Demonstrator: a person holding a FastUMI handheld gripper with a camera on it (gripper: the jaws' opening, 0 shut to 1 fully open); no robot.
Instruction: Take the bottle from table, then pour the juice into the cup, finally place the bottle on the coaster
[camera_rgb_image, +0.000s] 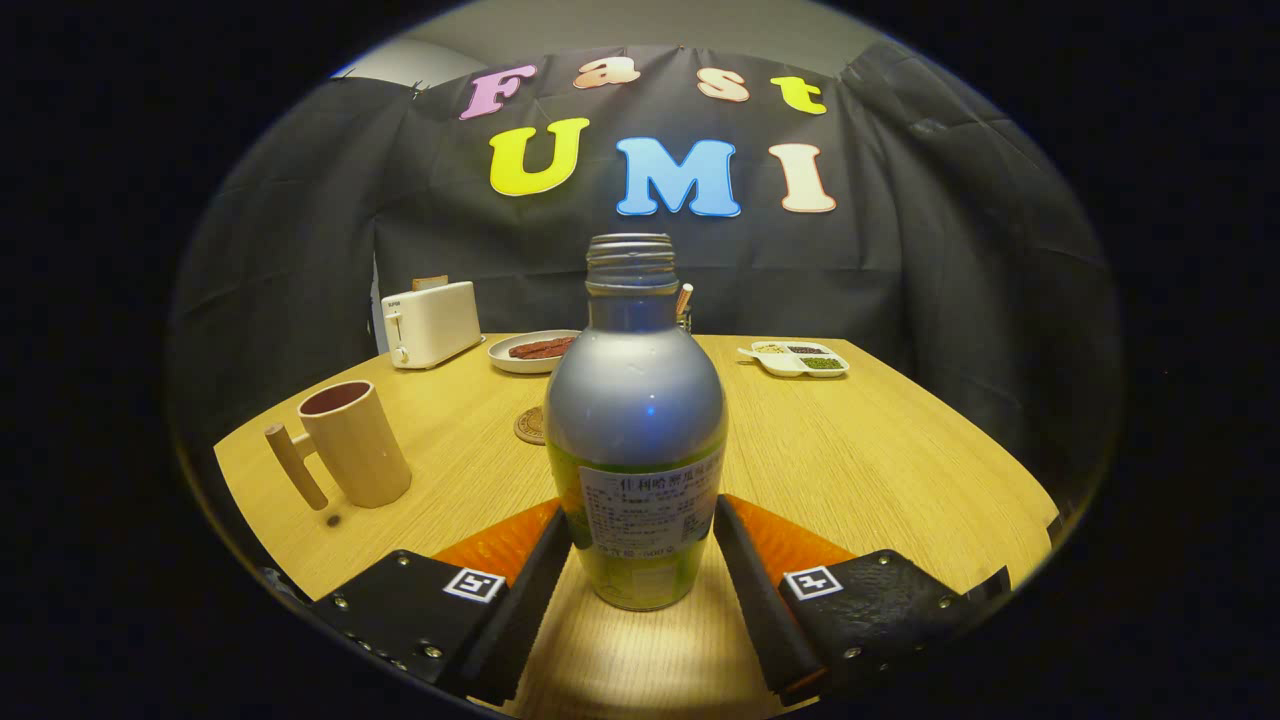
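A: Where is the bottle?

B: It stands upright, uncapped, on the table at the frame's center, between the gripper fingers.

A: Is it clamped?

B: Both fingers touch its lower sides, so it looks grasped.

A: And the cup?

B: Left of center. The coaster peeks out just behind the bottle's left side.

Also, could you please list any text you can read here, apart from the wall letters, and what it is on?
Bottle label: printed text, too small and blurred to read.
Toaster: a small mark, unreadable.
Gripper: square coded markers, no words; its fingers flank the bottle.
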